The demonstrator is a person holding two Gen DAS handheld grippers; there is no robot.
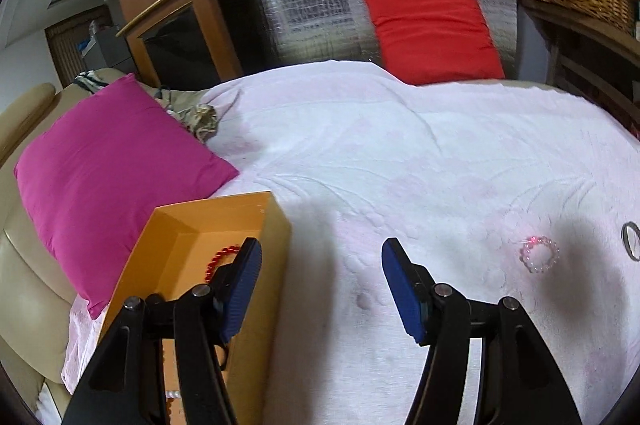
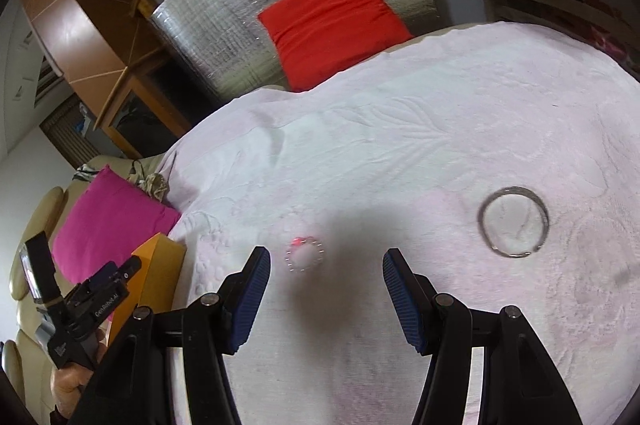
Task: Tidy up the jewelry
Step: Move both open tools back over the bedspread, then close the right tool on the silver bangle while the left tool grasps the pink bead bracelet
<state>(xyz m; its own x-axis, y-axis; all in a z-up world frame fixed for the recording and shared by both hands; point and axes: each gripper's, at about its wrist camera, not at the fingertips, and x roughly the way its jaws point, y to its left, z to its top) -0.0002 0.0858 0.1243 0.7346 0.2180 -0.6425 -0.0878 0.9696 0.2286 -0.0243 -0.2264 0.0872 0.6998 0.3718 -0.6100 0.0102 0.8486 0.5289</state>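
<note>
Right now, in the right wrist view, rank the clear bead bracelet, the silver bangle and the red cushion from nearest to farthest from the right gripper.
1. Clear bead bracelet: just ahead of the right gripper, nearer its left finger.
2. Silver bangle: ahead and off to the right on the white cover.
3. Red cushion: far back, leaning against the silver foil panel.

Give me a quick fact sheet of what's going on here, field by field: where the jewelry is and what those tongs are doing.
surface: white towel spread over a sofa
box: orange box, open, at the towel's left edge
in box: red bead bracelet
on towel: pink bead bracelet; silver bangle, apart from it
left tongs: open, empty, beside the box
right tongs: open, empty, just short of the pink bracelet
cushions: magenta, red
</note>
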